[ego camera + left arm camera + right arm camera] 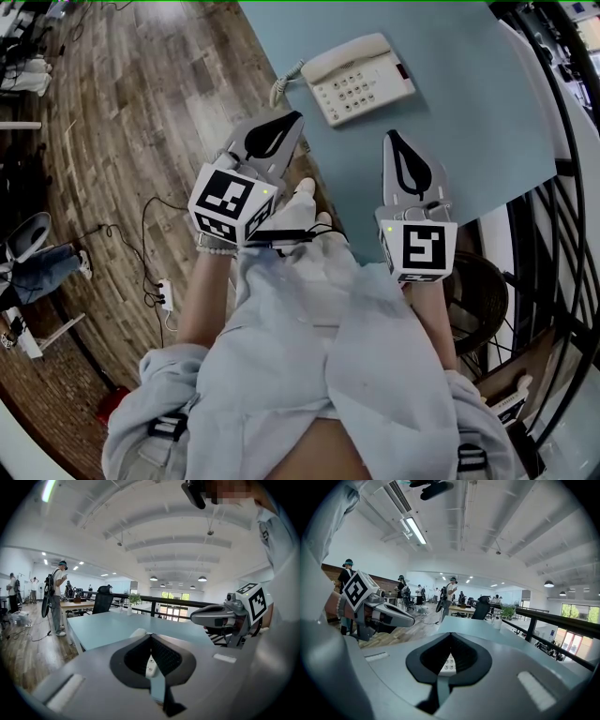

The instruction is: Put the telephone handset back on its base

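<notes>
A cream telephone (pixel 361 82) stands on the teal table (pixel 469 131), its handset (pixel 342 52) lying along the top of the base with the coiled cord (pixel 279 89) at its left end. My left gripper (pixel 292 118) is held over the table's near left edge, shut and holding nothing. My right gripper (pixel 392 137) is beside it over the table, also shut and empty. Both point toward the phone from well short of it. A bit of the keypad (pixel 448 663) shows through the shut jaws in the right gripper view.
A dark railing (pixel 562 187) runs along the table's right side, with a round wicker stool (pixel 480 291) below it. A power strip and cables (pixel 167 296) lie on the wood floor at left. People (pixel 55 597) stand by other desks far off.
</notes>
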`<state>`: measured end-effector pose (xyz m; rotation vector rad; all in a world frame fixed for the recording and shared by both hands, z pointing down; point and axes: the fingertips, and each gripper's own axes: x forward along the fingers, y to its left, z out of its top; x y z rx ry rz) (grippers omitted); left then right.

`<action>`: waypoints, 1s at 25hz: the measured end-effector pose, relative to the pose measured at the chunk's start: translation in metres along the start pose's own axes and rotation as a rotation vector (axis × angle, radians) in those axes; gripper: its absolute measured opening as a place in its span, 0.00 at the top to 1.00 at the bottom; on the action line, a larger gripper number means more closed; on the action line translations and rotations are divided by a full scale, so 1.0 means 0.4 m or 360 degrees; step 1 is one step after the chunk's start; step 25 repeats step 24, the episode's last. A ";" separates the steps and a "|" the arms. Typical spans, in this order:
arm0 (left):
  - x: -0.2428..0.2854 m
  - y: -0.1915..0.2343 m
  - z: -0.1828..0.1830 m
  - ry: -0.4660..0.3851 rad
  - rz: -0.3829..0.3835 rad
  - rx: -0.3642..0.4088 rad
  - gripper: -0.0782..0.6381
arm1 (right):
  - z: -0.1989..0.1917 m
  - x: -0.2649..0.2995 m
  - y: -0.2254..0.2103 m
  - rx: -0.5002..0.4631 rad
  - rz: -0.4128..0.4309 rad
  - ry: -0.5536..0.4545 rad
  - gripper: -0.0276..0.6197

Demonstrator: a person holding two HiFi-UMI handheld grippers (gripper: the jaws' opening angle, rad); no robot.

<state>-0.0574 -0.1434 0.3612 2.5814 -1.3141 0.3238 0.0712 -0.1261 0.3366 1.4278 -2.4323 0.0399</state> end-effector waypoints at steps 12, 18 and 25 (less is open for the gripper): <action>-0.005 -0.009 -0.011 0.0011 -0.0028 0.0015 0.89 | 0.000 0.004 0.012 -0.0004 0.0012 -0.0007 0.95; -0.013 -0.011 -0.005 0.0007 -0.0037 0.0023 0.89 | 0.004 0.006 0.021 -0.0011 0.0030 -0.0003 0.95; -0.019 -0.011 -0.010 0.0019 -0.0025 0.0026 0.89 | 0.017 0.007 0.027 -0.0016 0.0036 -0.0025 0.95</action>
